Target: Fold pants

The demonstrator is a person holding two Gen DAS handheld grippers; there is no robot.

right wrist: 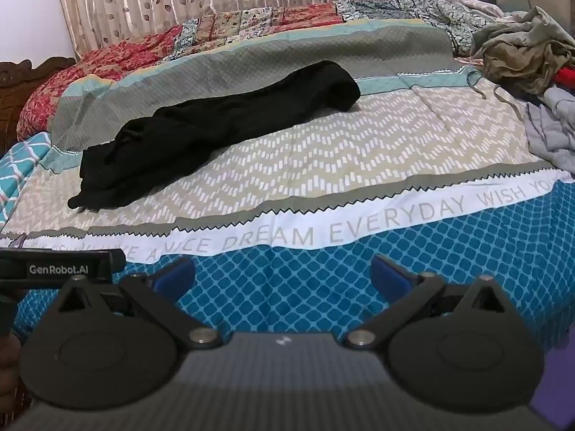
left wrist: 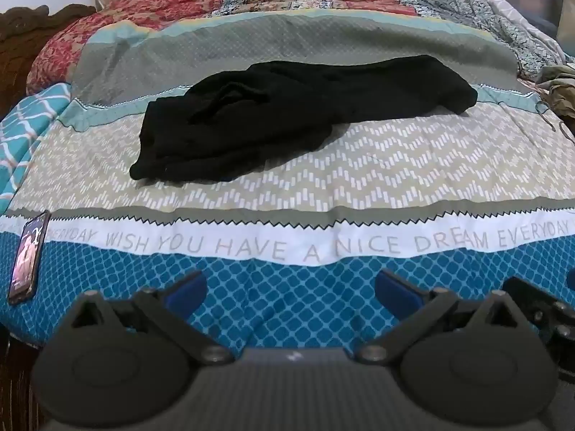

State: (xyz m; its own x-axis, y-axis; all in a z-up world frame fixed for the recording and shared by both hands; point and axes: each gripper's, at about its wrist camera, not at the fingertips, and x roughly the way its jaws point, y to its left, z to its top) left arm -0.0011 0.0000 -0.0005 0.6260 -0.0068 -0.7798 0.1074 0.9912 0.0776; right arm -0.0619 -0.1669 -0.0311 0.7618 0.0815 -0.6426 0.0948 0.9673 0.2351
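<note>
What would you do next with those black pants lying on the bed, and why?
Probably reach both grippers forward to the black pants. The left gripper and right gripper are open, empty, and hang over the blue edge of the bedspread, well short of the garment, which lies bunched and unfolded. Nothing can be folded until they get hold of it.

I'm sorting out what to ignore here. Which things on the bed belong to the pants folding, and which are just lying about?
Belongs to the job:
black pants
left gripper, open
right gripper, open

Just lying about:
phone
heap of olive clothes
grey garment
floral quilt
</note>
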